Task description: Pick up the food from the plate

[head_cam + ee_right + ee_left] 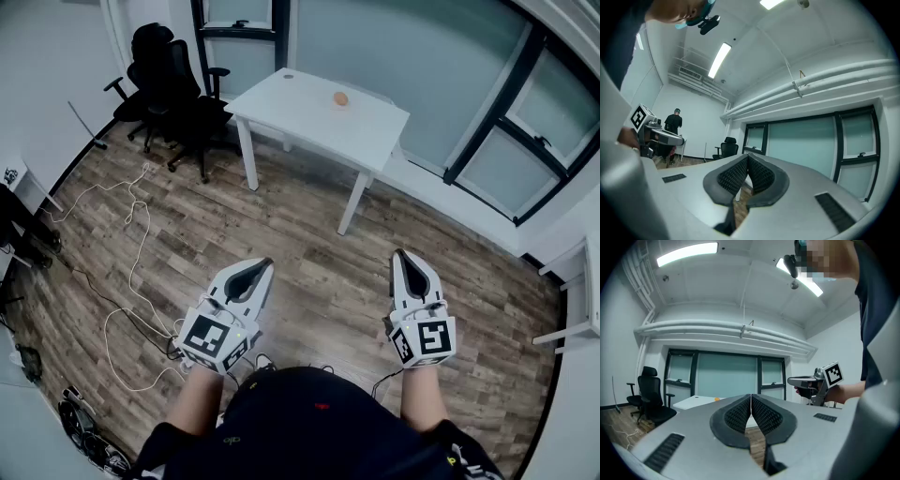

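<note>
A small orange piece of food (341, 98) lies on a white table (309, 122) far ahead across the wooden floor; I cannot make out a plate under it. In the left gripper view the food (716, 399) is a small dot on the table (691, 402). My left gripper (262, 264) and right gripper (400, 253) are held at waist height, well short of the table, both pointing toward it. Each one is shut with nothing between its jaws, as its own view shows for the left gripper (751, 396) and the right gripper (747, 156).
Black office chairs (173, 84) stand left of the table. White cables (131, 244) trail over the floor at the left. Glass walls with dark frames (525, 131) run behind the table. A second white table (574, 305) pokes in at the right edge. A person (673, 123) stands far back.
</note>
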Available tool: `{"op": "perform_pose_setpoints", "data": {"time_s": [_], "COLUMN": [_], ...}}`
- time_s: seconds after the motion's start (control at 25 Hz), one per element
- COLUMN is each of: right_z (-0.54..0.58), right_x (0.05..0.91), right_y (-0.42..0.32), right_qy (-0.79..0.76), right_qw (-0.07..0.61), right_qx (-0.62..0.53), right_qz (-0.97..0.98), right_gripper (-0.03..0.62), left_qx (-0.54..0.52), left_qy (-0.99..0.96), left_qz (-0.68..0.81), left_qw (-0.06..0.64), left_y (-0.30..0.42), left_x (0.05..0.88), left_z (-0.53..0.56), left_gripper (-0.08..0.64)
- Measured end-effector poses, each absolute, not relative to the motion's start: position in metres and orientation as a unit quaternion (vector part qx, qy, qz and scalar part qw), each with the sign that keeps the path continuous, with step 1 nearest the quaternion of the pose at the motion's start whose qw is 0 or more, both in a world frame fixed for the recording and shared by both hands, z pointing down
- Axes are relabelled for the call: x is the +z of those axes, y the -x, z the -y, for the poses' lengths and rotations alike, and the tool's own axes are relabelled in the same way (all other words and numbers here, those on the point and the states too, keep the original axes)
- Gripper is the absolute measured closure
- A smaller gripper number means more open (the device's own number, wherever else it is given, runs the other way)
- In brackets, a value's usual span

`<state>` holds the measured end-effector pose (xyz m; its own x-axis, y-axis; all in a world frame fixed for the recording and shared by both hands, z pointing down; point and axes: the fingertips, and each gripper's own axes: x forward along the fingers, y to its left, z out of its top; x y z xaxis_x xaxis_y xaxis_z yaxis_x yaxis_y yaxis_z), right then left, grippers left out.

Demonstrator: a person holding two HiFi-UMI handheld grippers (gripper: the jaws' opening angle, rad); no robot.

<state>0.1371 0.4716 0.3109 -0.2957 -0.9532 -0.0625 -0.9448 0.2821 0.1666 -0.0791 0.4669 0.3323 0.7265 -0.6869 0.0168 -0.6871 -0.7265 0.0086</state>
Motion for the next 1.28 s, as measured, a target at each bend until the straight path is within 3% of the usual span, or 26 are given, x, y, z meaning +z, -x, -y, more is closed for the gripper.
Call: {"op": "perform_pose_setpoints", "data": {"time_s": [0.8, 1.28], "right_z": [-0.463, -0.423], "right_x": [0.309, 0.320], "right_y": [-0.093, -0.019], "right_qy": [-0.593, -0.589], "right_qw": [0.025, 0.048], "right_qx": [-0.090, -0.094], "right_qz": [0.800, 0.801], "right_gripper": [0.568, 0.568], "left_qx": [-0.003, 0.003], "left_qy": [-0.938, -0.943], "left_qz": [0.348, 0.330], "left_qw": [0.013, 0.032], "left_y": [0.111, 0.176], "left_x": [0.337, 0.359], "left_z": [-0.460, -0.422], "left_gripper": [0.534, 0.534]}}
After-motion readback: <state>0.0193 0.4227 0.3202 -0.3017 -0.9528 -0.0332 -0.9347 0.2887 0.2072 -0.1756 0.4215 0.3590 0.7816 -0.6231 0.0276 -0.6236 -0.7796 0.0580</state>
